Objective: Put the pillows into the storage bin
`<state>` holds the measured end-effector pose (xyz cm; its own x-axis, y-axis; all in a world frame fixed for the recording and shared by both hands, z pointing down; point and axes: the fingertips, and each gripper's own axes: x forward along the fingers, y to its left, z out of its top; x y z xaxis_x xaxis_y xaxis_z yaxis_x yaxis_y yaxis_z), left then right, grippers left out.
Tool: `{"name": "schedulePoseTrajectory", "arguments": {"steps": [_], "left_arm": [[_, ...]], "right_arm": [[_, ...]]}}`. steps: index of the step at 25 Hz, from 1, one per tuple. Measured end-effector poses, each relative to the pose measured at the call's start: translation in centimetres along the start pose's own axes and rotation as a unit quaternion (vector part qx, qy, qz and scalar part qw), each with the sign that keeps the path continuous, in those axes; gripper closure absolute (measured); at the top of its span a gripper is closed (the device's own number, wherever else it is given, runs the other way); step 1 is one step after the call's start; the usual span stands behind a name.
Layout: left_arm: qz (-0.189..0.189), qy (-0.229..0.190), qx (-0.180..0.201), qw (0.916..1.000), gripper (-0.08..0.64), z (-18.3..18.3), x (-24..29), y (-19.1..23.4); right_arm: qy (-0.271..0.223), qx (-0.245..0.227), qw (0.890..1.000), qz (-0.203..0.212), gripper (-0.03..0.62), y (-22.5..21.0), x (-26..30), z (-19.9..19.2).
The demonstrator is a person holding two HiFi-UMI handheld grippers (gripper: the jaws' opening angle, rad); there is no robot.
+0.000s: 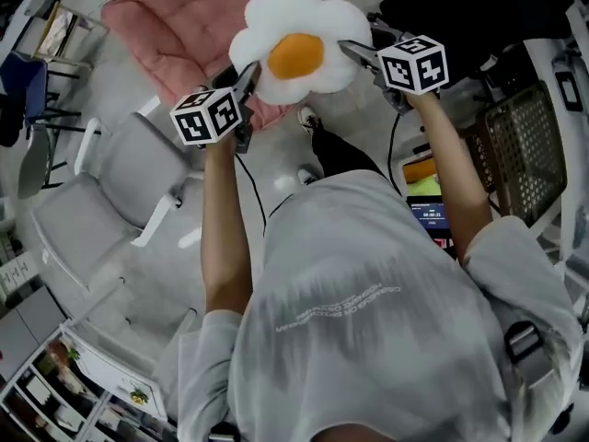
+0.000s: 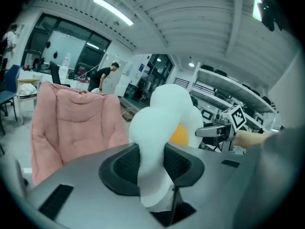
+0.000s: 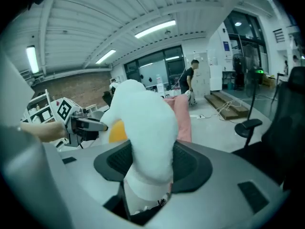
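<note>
Jaws of left gripper (image 1: pixel 249 74) and right gripper (image 1: pixel 352 50) tight on flower pillow (image 1: pixel 296 37), petal edges hidden.

The flower pillow (image 1: pixel 299 12) is white and plush, with rounded petals around a yellow-orange centre (image 1: pixel 295 54). It hangs in the air at 12 o'clock in the head view, its yellow face turned towards the person. The petal at its 9 o'clock is pinched in the left gripper (image 1: pixel 250 74), and the petal at its 3 o'clock is pinched in the right gripper (image 1: pixel 354 52). Both petals are squeezed thin where the jaws press. The pink pillow (image 1: pixel 179 21), large and quilted, lies behind it at 11 o'clock. A dark lattice-walled basket (image 1: pixel 520 141) stands at about 3 o'clock, well apart from both pillows.
</note>
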<state>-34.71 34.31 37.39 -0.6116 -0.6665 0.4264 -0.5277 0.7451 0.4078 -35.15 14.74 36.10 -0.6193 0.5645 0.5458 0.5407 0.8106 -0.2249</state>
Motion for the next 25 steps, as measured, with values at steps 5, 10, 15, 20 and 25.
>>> {"name": "schedulePoseTrajectory", "arguments": {"steps": [5, 10, 15, 20, 25], "left_arm": [[-0.077, 0.050, 0.024, 0.9955, 0.417, -3.8, 4.7, -7.1], [-0.155, 0.105, 0.058, 0.9807, 0.417, -7.3, 9.2, -15.3], [-0.228, 0.166, 0.100, 0.9543, 0.417, -12.1, 12.4, -24.7], [-0.270, 0.220, 0.135, 0.9277, 0.417, -18.9, 15.2, -35.0], [-0.290, 0.279, 0.170, 0.8998, 0.417, -26.9, 15.9, -45.2]], "right_arm": [[0.002, 0.065, 0.995, -0.079, 0.351, -3.5, -7.6, -7.1], [-0.007, 0.127, 0.980, -0.155, 0.351, -6.6, -16.1, -13.5], [-0.024, 0.204, 0.953, -0.224, 0.351, -8.0, -25.1, -21.6], [-0.037, 0.274, 0.921, -0.274, 0.350, -9.3, -34.3, -30.9], [-0.046, 0.357, 0.877, -0.317, 0.350, -8.3, -43.3, -41.0]]}}
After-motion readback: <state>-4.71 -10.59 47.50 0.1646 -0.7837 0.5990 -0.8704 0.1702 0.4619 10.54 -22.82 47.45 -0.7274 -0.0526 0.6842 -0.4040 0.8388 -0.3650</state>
